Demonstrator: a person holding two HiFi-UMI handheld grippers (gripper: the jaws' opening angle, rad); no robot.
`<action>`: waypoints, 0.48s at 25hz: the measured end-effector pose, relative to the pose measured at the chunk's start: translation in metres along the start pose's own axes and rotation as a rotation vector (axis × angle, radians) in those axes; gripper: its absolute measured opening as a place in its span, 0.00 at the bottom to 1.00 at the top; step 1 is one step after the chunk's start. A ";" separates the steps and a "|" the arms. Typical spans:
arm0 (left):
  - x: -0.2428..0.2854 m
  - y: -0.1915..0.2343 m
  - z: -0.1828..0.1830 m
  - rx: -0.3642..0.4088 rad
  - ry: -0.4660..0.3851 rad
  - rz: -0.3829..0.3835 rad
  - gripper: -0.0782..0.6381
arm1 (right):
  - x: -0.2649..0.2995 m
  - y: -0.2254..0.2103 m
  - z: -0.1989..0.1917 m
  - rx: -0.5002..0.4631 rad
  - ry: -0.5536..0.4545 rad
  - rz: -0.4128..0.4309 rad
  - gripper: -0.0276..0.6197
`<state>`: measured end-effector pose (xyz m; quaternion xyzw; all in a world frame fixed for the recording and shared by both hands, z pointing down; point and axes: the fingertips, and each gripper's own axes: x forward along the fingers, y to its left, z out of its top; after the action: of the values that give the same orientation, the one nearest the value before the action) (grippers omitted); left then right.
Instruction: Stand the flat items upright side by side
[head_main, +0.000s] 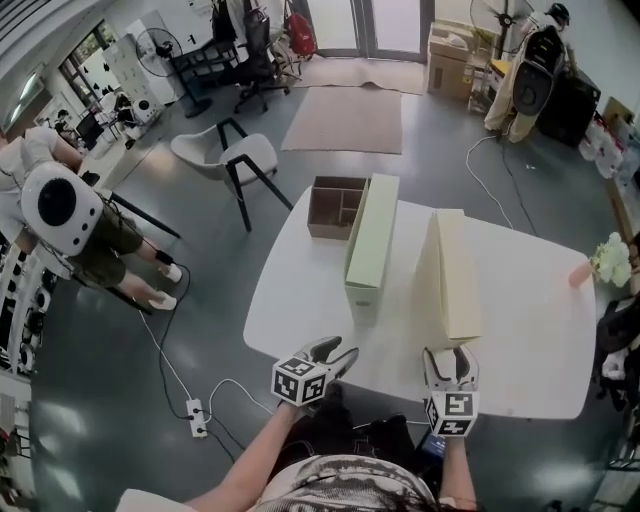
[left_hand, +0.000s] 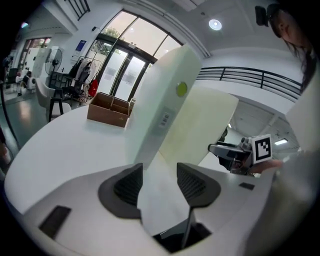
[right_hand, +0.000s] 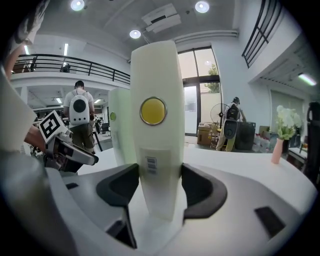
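Two long flat boxes stand on edge, side by side, on the white table (head_main: 530, 330). The pale green box (head_main: 372, 240) is on the left, the cream box (head_main: 452, 275) on the right. My left gripper (head_main: 340, 352) hovers open at the table's near edge, short of the green box (left_hand: 165, 105), with nothing between its pads (left_hand: 129, 185). My right gripper (head_main: 451, 352) is open. Its fingertips sit just in front of the cream box's near end. That end face (right_hand: 154, 130), with a yellow round sticker and a barcode, fills the gap ahead of the jaws.
A brown cardboard box (head_main: 335, 207) with dividers sits at the table's far left corner. A pink vase with white flowers (head_main: 600, 262) stands at the right edge. A chair (head_main: 235, 160), a person (head_main: 70, 220) and a floor power strip (head_main: 197, 415) lie left of the table.
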<state>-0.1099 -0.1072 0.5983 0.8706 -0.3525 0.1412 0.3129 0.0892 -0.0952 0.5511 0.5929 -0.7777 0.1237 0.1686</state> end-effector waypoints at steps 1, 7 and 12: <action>-0.005 0.009 0.002 0.003 0.004 0.004 0.40 | 0.007 0.005 0.003 0.004 0.002 -0.008 0.46; -0.015 0.050 0.025 0.041 0.001 -0.025 0.40 | 0.050 0.028 0.021 0.031 0.003 -0.066 0.46; -0.013 0.069 0.039 0.068 0.010 -0.083 0.40 | 0.076 0.045 0.032 0.053 -0.001 -0.103 0.46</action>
<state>-0.1666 -0.1635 0.5930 0.8938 -0.3094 0.1442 0.2907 0.0241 -0.1633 0.5532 0.6363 -0.7427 0.1350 0.1588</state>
